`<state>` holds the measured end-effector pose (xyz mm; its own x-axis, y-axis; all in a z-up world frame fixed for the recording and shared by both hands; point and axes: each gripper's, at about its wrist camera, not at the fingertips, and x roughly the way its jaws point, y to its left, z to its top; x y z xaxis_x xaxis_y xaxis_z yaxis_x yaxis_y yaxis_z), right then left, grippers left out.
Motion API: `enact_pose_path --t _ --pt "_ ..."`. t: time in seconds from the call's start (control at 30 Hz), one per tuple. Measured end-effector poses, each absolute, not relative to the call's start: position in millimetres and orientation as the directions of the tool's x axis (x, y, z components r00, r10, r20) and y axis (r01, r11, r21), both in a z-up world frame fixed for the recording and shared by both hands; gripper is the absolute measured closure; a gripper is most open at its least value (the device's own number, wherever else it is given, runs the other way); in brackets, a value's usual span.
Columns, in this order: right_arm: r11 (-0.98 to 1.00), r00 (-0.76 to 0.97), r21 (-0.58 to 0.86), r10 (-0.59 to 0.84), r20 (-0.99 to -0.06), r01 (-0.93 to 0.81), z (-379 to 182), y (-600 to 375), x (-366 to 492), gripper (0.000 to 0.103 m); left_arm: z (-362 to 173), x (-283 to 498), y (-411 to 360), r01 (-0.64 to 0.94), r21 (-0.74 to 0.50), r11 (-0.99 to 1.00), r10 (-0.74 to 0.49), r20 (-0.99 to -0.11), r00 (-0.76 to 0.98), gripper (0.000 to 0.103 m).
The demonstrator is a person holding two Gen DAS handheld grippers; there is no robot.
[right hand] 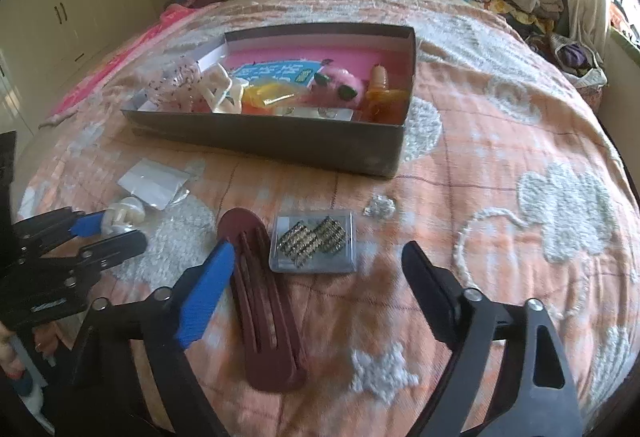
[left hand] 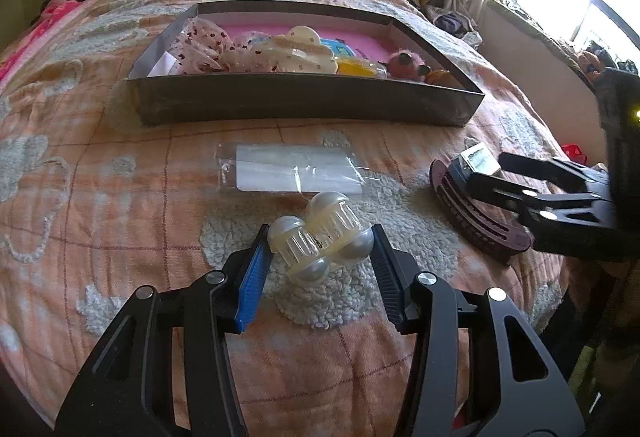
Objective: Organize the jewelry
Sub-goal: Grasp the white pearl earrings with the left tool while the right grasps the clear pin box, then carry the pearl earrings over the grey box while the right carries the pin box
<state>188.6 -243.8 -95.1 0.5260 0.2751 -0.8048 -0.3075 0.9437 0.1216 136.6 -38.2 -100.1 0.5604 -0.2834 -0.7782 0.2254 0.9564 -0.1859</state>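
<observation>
Left tool (left hand: 320,249) pinches the pearl hair claw (left hand: 320,235) by its rounded beads – it could squirt out; right tool (right hand: 320,269) spread.

Hardly any writing, none of it readable. Blue card (right hand: 276,74) in the box (right hand: 280,145), upper middle of the right wrist view: rows of dark characters plus a green patch, too small and blurred to make out; same card seen as a blue sliver with a yellow mark in the left wrist view (left hand: 340,47), likewise unreadable. Pale marking, perhaps a logo, on the body of the left gripper (right hand: 120,235), at the left edge of the right wrist view: blurred, not legible. Nothing else lettered or numbered in either view.
</observation>
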Motion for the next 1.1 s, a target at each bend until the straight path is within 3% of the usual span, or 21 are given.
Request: enact_pose_path --t 0.27,1.1 --pt "0.939 0.512 0.139 0.292 -0.808 -0.315 -102 -242 198 0.06 -95 133 -25 0.204 -0.193 0.96 -0.277 -0.769 0.576 0.062" --pt "0.954 0.64 0.156 0.289 -0.712 -0.258 -40 -287 137 0.06 -50 121 -6 0.166 -0.203 0.965 -0.262 -0.71 0.654 0.062"
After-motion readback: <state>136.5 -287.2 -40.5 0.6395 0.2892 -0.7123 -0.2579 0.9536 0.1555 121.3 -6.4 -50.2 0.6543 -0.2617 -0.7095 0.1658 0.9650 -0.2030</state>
